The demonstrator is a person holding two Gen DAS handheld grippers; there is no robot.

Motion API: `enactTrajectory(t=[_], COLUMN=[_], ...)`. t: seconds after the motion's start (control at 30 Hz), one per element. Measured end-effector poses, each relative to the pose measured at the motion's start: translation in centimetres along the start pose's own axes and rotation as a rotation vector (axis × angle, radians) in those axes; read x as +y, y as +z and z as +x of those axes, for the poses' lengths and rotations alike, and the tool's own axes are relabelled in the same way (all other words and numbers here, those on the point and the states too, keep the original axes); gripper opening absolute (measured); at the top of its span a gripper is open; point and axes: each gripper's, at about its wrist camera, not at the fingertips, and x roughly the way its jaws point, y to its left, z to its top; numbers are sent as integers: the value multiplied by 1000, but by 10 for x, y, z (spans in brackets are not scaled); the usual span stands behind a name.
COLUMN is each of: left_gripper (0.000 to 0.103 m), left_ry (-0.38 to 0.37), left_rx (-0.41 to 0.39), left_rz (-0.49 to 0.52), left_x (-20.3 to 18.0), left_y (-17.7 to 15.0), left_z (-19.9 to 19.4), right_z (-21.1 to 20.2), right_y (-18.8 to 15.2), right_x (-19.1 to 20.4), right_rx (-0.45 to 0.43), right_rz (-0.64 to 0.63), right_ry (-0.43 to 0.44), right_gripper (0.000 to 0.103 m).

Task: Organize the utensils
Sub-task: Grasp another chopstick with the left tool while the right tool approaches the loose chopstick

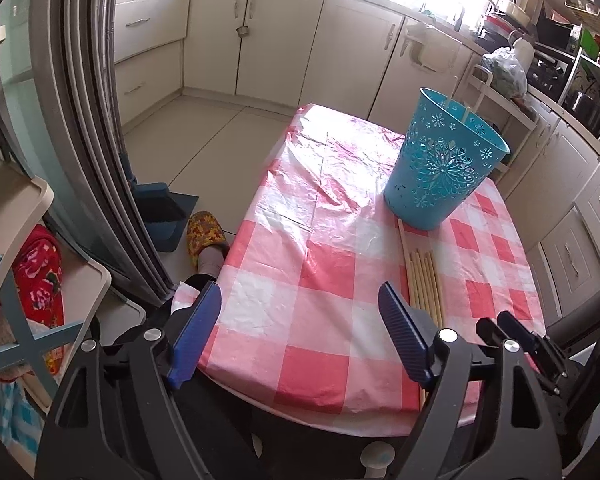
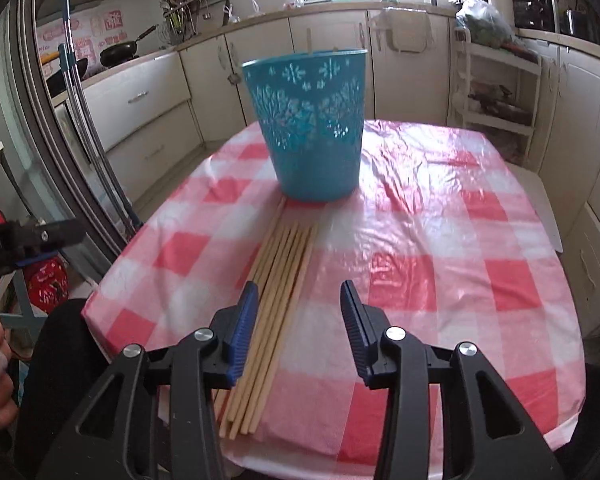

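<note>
A small table (image 2: 440, 240) draped in a glossy pink-and-white checked plastic cloth stands in a kitchen of cream cabinets (image 2: 148, 120), with a pale tiled floor (image 1: 204, 136) and bright window light washing over the far counter. A teal perforated basket (image 2: 314, 128) stands upright on the cloth, with a couple of pale sticks poking above its rim. Just in front of it, a bundle of wooden chopsticks (image 2: 272, 292) lies flat, side by side, running toward the table's near edge. The right gripper (image 2: 299, 334) hovers over the bundle's near part, jaws parted, pinching nothing. The left gripper (image 1: 298, 332) hangs at the near edge, jaws spread wide and empty, the chopsticks just beside its right finger.
</note>
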Motion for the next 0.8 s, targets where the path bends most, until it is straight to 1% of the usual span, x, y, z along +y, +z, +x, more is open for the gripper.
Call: enactTrajectory(t=[0.1,0.17,0.27,0.53,0.6,0.63,0.73,0.8], left_gripper=[77,77,77,77,77,77,77,77], left_ry=[6,3,2,-5,-5,-5,-10,-17], left_rx=[17,36,68,89,94,96,105,111], left_rz=[-7,-11,-6,7,8,10,13,24], left_x=[4,5,4,-1,-1,-2,-4,-9], left_y=[-7,-12,-19,-22,-23,-23,-22,-19], left_z=[2,6,14,23,25,26,30,33], right_z=[6,11,19,48,55,58,66,69], right_y=[-6,-10,-14,0,3,5,8,11], right_x=[-1,-2,0,-2,-1,0,0,-1], right_rx=[40,60,87,108,113,115,132,132], right_rz=[-4,2,-4,0,-6,-11,-17,-23], right_ry=[-15,-20,-23,-52,-56,-57,-67,-73], right_gripper=[42,34,33,31,29,26,22,20])
